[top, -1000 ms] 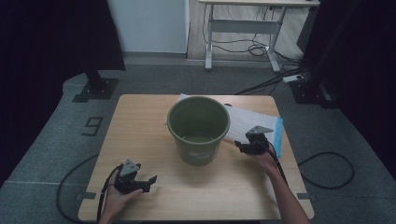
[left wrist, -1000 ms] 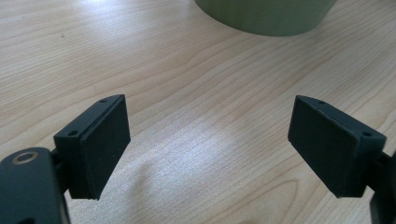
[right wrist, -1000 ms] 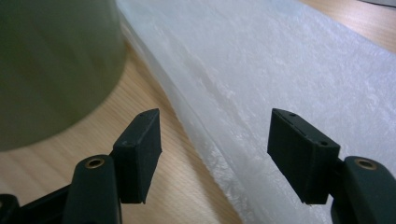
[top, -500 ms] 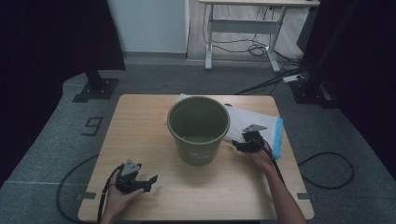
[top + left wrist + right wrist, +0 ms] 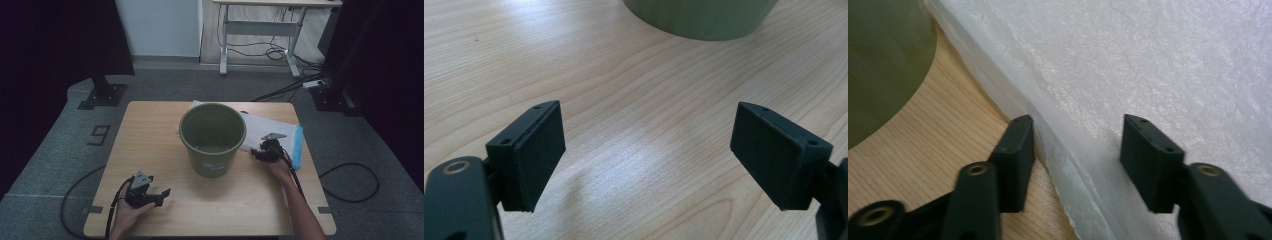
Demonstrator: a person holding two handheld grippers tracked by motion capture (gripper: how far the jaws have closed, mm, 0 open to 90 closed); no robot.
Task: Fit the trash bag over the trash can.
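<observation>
Left gripper sits with fingers spread wide over bare table, bucket just ahead, while the right gripper has been closing, fingers straddling the plastic bag's edge, not pinching yet.

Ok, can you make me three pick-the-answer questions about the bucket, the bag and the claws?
1. Where does the bucket stand?
A. on the floor
B. in the middle of the table
C. on the white bag

2. What colour is the bucket?
A. red
B. blue
C. green

3. What is the right claw doing?
A. its jaws sit on either side of the edge of the white bag
B. it holds the bucket
C. it rests inside the bucket

Answers:
1 B, the high view shows it standing mid-table.
2 C, its wall and rim are olive green.
3 A, the right gripper view shows the bag's edge between the jaws, which have just been closing.
</observation>
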